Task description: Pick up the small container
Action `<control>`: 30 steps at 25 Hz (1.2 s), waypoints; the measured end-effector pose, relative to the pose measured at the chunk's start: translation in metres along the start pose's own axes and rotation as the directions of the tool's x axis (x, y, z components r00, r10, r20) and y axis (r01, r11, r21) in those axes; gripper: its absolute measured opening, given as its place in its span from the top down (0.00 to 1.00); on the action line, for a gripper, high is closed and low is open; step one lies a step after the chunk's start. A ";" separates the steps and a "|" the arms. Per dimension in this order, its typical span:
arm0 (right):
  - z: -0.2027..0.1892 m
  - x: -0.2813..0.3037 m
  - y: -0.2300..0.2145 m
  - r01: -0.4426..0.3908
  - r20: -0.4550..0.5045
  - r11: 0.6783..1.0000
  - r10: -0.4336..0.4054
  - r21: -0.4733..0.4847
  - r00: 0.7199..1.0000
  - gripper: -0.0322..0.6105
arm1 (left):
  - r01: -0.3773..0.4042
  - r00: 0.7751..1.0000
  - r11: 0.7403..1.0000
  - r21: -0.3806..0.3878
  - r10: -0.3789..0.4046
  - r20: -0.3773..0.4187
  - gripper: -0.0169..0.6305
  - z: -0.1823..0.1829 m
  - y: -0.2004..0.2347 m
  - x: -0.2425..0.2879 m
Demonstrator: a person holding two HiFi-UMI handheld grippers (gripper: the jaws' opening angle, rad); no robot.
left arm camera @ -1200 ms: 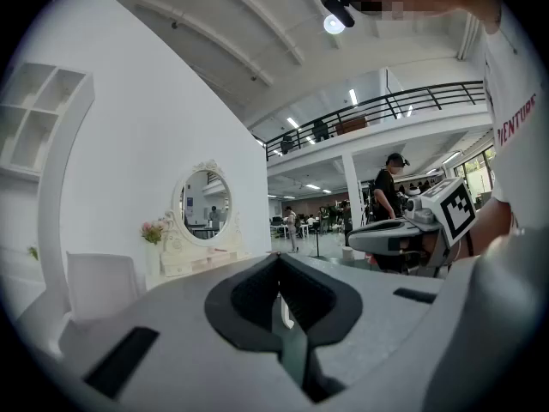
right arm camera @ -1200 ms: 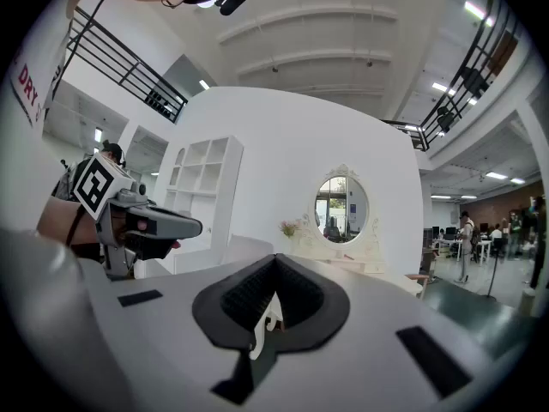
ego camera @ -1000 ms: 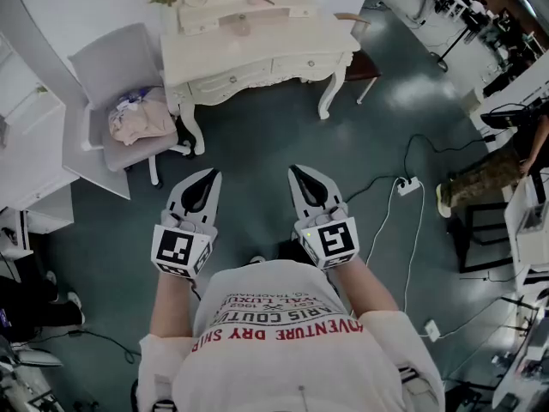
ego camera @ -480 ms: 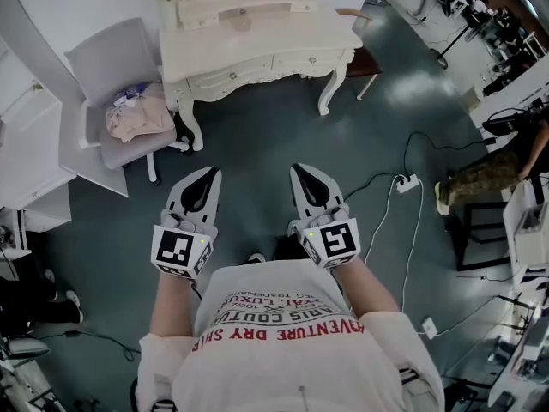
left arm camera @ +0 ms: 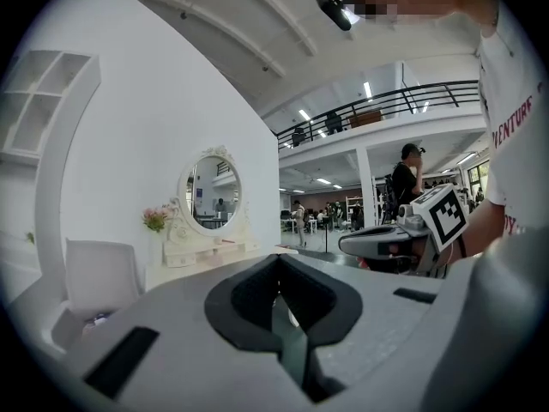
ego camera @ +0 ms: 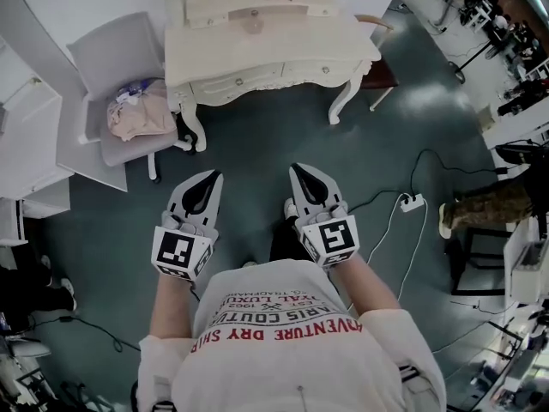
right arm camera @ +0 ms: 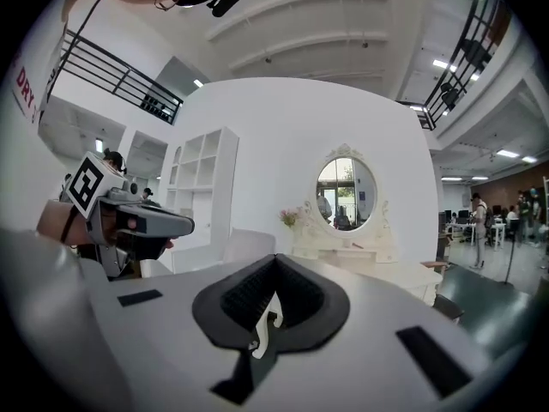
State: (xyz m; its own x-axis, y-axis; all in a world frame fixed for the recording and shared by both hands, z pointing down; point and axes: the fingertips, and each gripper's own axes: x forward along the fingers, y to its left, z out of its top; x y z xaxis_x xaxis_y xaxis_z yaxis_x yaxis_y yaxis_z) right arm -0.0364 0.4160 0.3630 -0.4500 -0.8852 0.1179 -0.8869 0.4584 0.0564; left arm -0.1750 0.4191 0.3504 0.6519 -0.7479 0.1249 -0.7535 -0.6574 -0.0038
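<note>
While the left gripper (ego camera: 211, 177) and right gripper (ego camera: 297, 172) are both pinched fully shut on nothing, the small container, probably that little round thing (ego camera: 251, 24) on the dressing table (ego camera: 283, 45), sits well apart from them. My worry: arriving with jaws closed just shoves it into the clutter behind, or the wrong item gets grabbed.

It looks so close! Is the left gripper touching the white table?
Apart. The head view shows dark floor between the left gripper and the white table.
</note>
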 end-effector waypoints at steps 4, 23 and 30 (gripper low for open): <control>-0.006 0.042 -0.054 -0.055 -0.012 0.998 0.055 0.021 0.998 0.95 | -0.049 0.999 0.999 -0.004 0.049 -0.010 0.96 0.003 0.011 0.061; -0.005 0.205 -0.302 -0.191 -0.060 0.981 0.192 0.016 0.980 0.95 | -0.187 0.982 0.981 -0.047 0.186 -0.024 0.96 0.040 0.065 0.342; 0.000 0.284 -0.335 -0.208 -0.049 0.978 0.209 0.015 0.977 0.95 | -0.218 0.976 0.975 -0.043 0.217 -0.026 0.96 0.040 0.128 0.405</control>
State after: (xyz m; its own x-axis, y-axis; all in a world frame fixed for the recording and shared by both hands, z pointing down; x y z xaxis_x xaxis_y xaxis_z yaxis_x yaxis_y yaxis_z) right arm 0.1326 0.0109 0.3780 -0.6197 -0.7651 0.1752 -0.7752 0.6316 0.0162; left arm -0.0039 0.0287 0.3611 0.4705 -0.8700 0.1472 -0.8803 -0.4742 0.0113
